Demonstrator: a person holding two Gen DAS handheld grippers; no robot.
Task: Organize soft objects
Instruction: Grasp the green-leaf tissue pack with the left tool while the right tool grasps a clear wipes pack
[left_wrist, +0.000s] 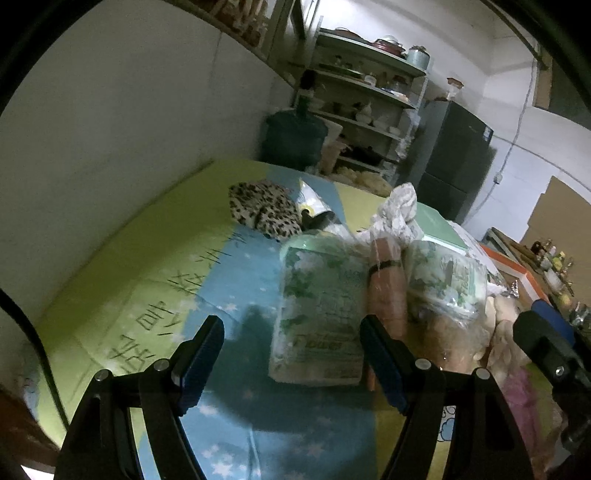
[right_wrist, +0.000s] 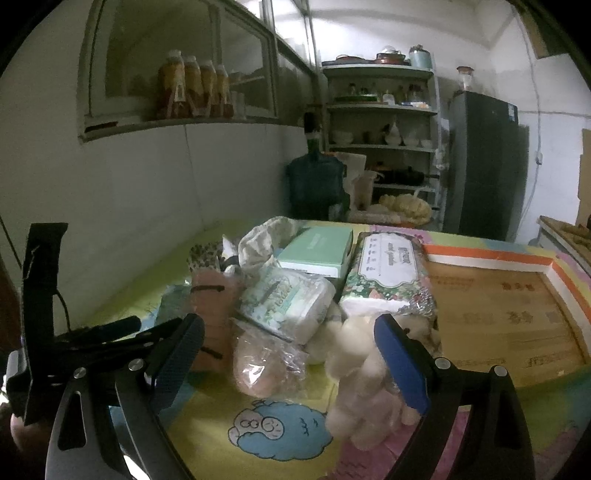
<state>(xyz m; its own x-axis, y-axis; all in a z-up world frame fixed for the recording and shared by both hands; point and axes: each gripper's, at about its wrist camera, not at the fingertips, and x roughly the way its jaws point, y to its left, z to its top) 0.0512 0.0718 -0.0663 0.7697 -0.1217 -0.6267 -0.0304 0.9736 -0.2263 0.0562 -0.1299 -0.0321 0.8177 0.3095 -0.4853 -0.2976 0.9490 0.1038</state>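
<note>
Mat (left_wrist: 122, 254): green, blue and yellow, printed with stars and large dark characters, spread over the whole surface under everything; cartoon sheep (right_wrist: 280, 428) printed near the front edge.
Cardboard box (right_wrist: 506, 314): flat, open, orange and white rim, lying at the right of the mat, just beside the pile.
Pile of soft things: bunched at mid-mat, between the bare green stretch on the left and the box on the right.
Flowered tissue pack (right_wrist: 388, 269): long, at the back right of the pile, against the box rim.
Mint box (right_wrist: 317, 251): flat, behind the pile, left of the flowered pack.
Green-leaf tissue pack (left_wrist: 321, 317): wrapped in clear film, standing at the pile's left front, straight ahead of the left gripper.
Second leaf pack (right_wrist: 291, 299): lying tilted on top of the heap.
Pink roll (left_wrist: 386, 291): upright between the two leaf packs, dark band around it.
Cream plush toy (right_wrist: 365, 373): fluffy, at the pile's front, partly between the right gripper's fingers.
Leopard-print cloth (left_wrist: 264, 212): crumpled, apart at the back left.
Left gripper (left_wrist: 291, 354): jaws wide apart, clamped on nothing; leaf pack just ahead between the tips.
Right gripper (right_wrist: 291, 354): jaws wide apart; contact with the plush toy not clear.
</note>
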